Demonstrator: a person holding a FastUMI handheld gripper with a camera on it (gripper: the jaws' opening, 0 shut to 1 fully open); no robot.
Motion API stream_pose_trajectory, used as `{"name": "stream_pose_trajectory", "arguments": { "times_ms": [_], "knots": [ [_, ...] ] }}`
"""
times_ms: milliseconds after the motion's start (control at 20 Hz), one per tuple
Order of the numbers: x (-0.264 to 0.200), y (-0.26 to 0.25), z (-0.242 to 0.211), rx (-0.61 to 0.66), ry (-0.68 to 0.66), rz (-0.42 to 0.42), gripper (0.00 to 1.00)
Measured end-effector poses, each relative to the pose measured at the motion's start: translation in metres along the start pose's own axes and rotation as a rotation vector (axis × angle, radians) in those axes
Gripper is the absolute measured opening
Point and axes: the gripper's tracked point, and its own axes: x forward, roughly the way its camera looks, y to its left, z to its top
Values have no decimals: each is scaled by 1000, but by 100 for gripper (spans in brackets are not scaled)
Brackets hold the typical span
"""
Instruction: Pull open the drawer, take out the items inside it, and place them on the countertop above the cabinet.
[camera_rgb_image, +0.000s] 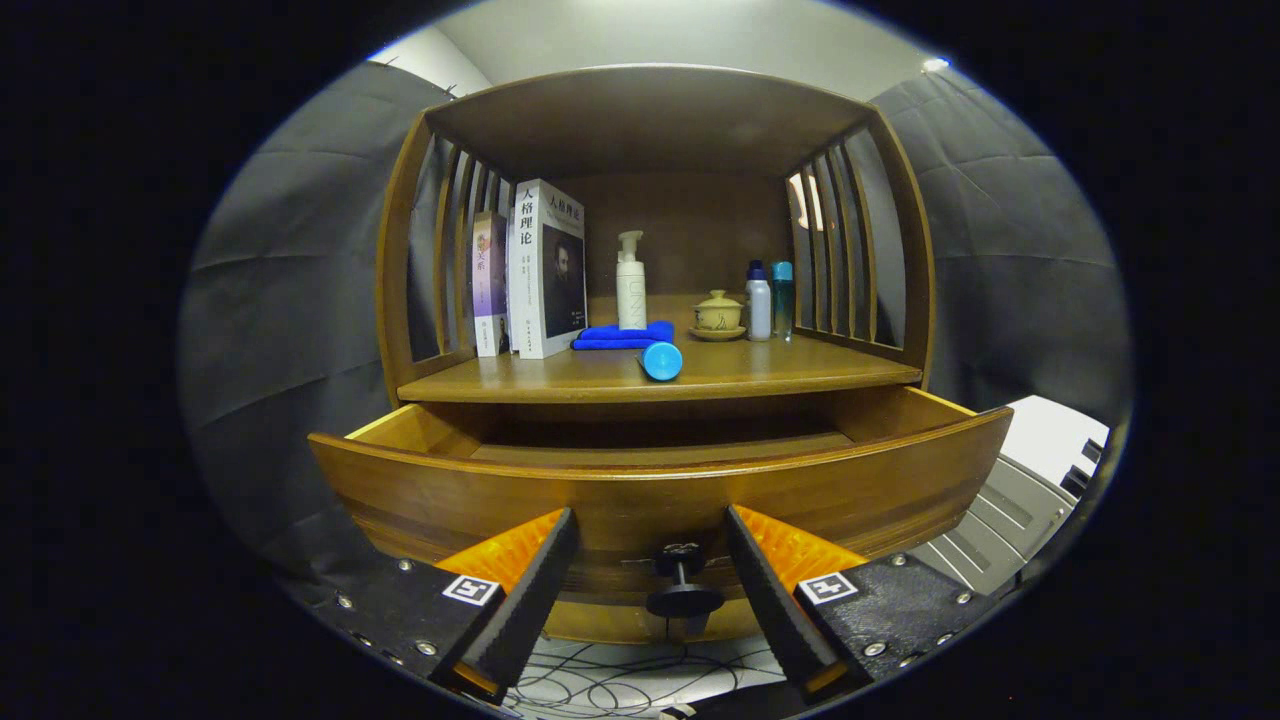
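The wooden drawer (660, 490) stands pulled out below the countertop (560, 380), and its visible floor is bare; the part behind the front panel is hidden. A dark round knob (684, 598) sticks out of the drawer front. My gripper (652, 535) is open, its two fingers flanking the knob without touching it. On the countertop a blue cylinder (661, 360) lies on its side near the front edge, in front of a folded blue cloth (622, 336).
Two books (530, 270) stand at the left of the shelf. A white pump bottle (631, 285), a small lidded ceramic jar on a saucer (718, 314) and two small bottles (769, 298) stand further back. Slatted side walls enclose the shelf. Cables lie on the floor below.
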Motion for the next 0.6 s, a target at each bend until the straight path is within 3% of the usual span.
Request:
{"name": "stream_pose_trajectory", "arguments": {
  "times_ms": [600],
  "knots": [
    [58,-5,12,-19,-28,13,94]
  ]
}}
